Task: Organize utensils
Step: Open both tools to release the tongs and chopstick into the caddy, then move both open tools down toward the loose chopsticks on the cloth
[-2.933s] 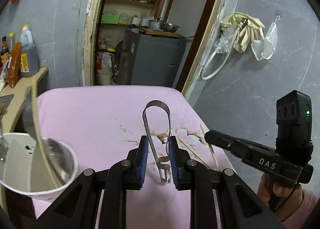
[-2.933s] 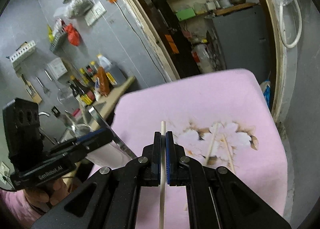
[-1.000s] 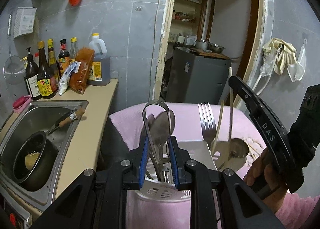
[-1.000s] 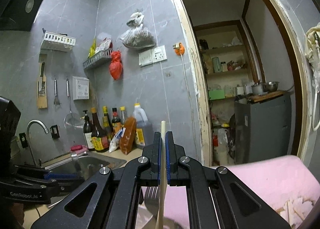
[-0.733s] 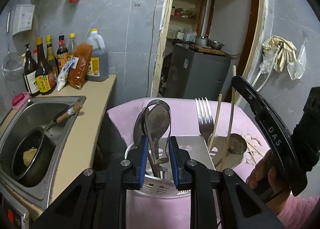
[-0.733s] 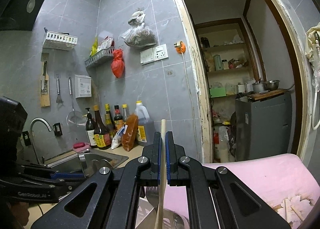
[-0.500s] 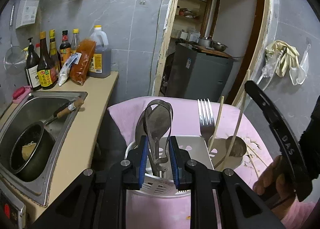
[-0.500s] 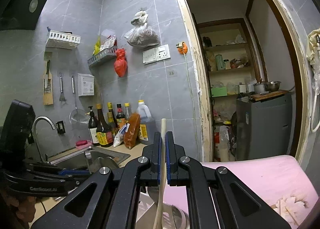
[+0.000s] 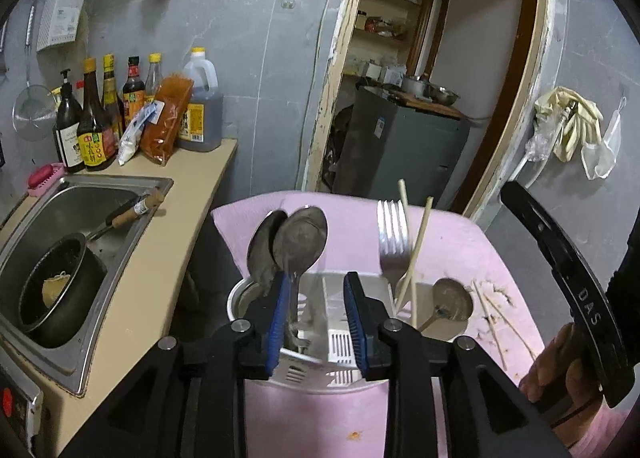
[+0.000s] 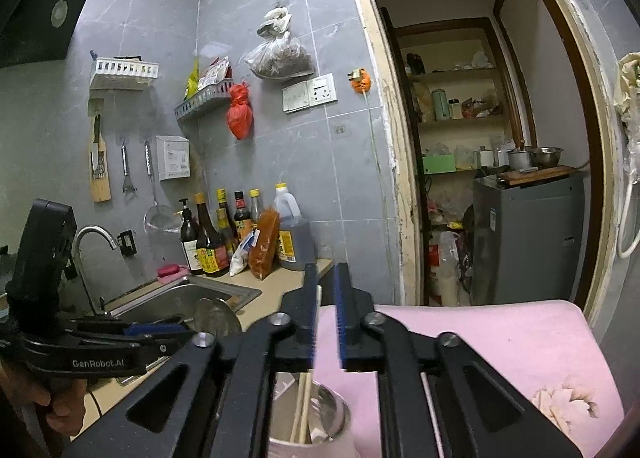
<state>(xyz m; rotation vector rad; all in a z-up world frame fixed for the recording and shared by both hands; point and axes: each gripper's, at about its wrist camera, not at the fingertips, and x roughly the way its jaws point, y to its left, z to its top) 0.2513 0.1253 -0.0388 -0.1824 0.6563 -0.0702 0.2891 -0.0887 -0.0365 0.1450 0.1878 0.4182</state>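
A white utensil holder (image 9: pixel 312 374) with a steel divider stands on the pink cloth (image 9: pixel 460 242). Two spoons (image 9: pixel 300 242) fill its left side; a fork (image 9: pixel 392 234), two chopsticks (image 9: pixel 416 258) and a ladle bowl (image 9: pixel 452 298) its right. My left gripper (image 9: pixel 316 286) hovers over the holder with its jaws opening and nothing pressed between its pads; the metal tongs have sunk low inside and barely show. My right gripper (image 10: pixel 326 278) is above the holder (image 10: pixel 304 446), jaws opening too. A chopstick (image 10: pixel 304 406) stands free below it in the holder.
Loose chopsticks (image 9: pixel 492 318) lie on the cloth right of the holder. A steel sink (image 9: pixel 100 194) with a black pot (image 9: pixel 56 290) is at the left, sauce bottles (image 9: pixel 96 118) behind it. A hand holds the right gripper's finger (image 9: pixel 560 278) at the right edge.
Both pairs of jaws have parted. The tongs dropped from my left pads into the holder. The chopstick slid down out of my right pads into the holder.
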